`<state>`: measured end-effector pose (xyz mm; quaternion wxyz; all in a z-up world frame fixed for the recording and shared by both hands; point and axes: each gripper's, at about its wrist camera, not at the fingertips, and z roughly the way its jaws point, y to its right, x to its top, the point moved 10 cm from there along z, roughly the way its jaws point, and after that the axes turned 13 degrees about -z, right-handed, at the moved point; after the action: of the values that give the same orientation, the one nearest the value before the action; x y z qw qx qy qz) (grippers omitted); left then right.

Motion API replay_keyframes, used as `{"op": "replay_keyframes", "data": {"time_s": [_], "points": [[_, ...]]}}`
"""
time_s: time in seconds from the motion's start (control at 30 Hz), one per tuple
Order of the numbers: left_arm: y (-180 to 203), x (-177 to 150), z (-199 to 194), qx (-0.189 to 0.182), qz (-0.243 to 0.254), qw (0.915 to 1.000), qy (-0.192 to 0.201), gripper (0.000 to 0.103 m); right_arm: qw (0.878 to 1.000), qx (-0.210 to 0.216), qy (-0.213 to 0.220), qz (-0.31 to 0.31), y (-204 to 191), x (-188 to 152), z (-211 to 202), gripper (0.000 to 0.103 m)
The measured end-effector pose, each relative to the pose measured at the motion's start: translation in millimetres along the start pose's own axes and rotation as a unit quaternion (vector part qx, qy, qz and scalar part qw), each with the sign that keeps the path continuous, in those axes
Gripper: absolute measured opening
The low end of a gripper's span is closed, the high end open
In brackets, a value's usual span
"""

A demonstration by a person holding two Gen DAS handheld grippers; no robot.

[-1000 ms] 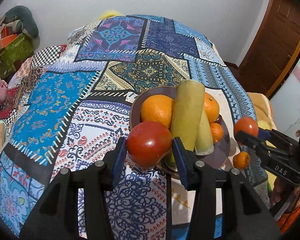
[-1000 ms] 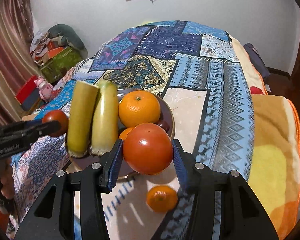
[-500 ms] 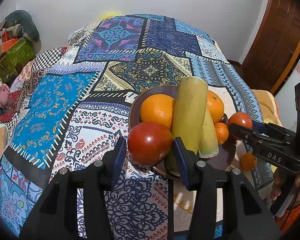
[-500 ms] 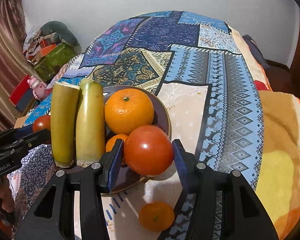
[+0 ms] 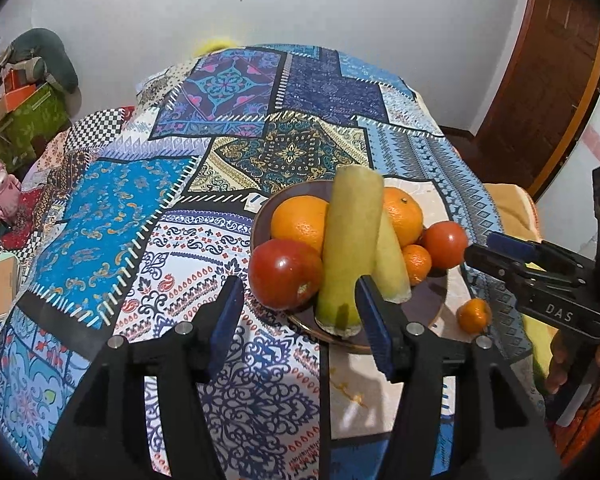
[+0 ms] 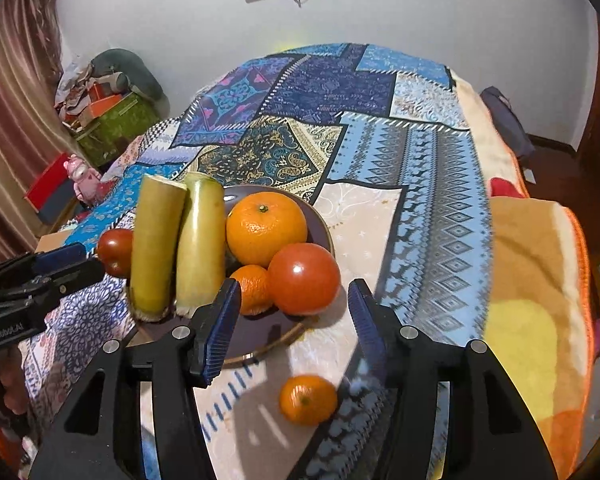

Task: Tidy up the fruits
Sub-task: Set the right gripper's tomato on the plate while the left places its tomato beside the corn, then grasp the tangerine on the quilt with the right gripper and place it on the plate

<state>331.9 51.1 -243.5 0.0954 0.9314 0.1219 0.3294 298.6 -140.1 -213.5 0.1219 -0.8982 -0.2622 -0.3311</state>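
A brown bowl (image 5: 428, 308) on the patchwork cloth holds two big oranges (image 5: 300, 224), two yellow-green cut stalks (image 5: 352, 248), a small mandarin (image 5: 418, 264) and two tomatoes. My left gripper (image 5: 300, 320) is opening just behind the near-left tomato (image 5: 286, 274); its pads stand apart from the fruit. My right gripper (image 6: 294, 326) is opening too, and its pads no longer touch the other tomato (image 6: 304, 278), which rests in the bowl (image 6: 284, 340). A loose mandarin (image 6: 308, 400) lies on the cloth below that gripper.
The patterned cloth (image 5: 228, 128) covers the whole table and drops off at its edges. An orange-and-yellow blanket (image 6: 532, 280) lies on the right. Boxes and clutter (image 6: 108, 116) stand by the far-left wall. A hand (image 5: 560, 364) holds the right gripper.
Both grippers have spread their jaws and let go of the tomatoes, which now sit in the bowl. Both have drawn back slightly from the fruit.
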Motion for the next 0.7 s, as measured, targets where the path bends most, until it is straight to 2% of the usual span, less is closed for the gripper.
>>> {"op": "replay_keyframes", "data": {"time_s": [0.2, 0.47, 0.5, 0.6, 0.7], "points": [[2, -9, -24, -0.003, 0.004, 0.9999, 0.014, 0.062, 1.000, -0.002, -0.003, 0.000, 0, -19, -16, 0.053], [1, -32, -26, 0.002, 0.008, 1.0000, 0.001, 0.063, 0.998, 0.013, -0.057, 0.012, -5, -61, 10, 0.053], [0, -34, -25, 0.002, 0.008, 1.0000, -0.002, 0.063, 0.998, 0.014, -0.060, 0.017, -4, -63, 13, 0.051], [-1, -41, -21, 0.005, 0.008, 0.9999, -0.010, 0.063, 0.998, 0.023, -0.063, 0.021, -3, -65, 20, 0.036], [-2, -47, -17, 0.008, 0.013, 0.9998, -0.013, 0.063, 0.998, 0.025, -0.057, 0.017, -3, -65, 18, 0.034]]}}
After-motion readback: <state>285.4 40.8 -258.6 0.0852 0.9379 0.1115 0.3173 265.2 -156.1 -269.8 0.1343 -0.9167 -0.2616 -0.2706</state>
